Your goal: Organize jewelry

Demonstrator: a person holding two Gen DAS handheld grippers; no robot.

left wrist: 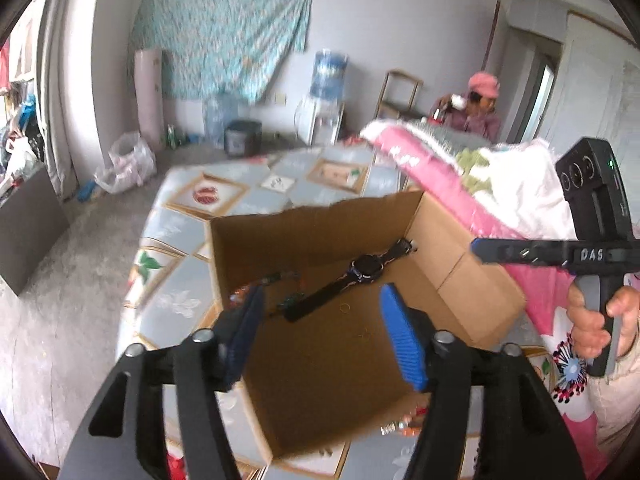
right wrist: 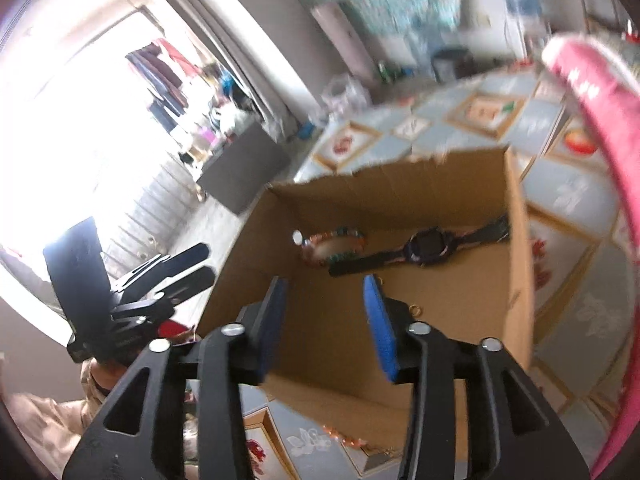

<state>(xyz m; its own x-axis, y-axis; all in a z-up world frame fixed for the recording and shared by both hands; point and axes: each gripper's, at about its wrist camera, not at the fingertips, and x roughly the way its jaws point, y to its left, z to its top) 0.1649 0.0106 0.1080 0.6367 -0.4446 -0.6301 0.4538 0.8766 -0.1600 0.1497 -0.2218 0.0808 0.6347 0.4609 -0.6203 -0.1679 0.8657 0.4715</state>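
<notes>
Fingers (left wrist: 400,336) of the left gripper (left wrist: 320,320) are hanging spread and empty over the cardboard box (left wrist: 452,240), where the watch (left wrist: 352,280), light with a pliable strap, is lying mid-frame, probably best pinched across its stiff case; right gripper (right wrist: 326,320) likewise spread.

We see the bead bracelet (left wrist: 256,286) mostly hidden behind our left fingers (left wrist: 244,332), the small rings (left wrist: 345,307) too tiny to identify, and the right wrist view blurred throughout.
</notes>
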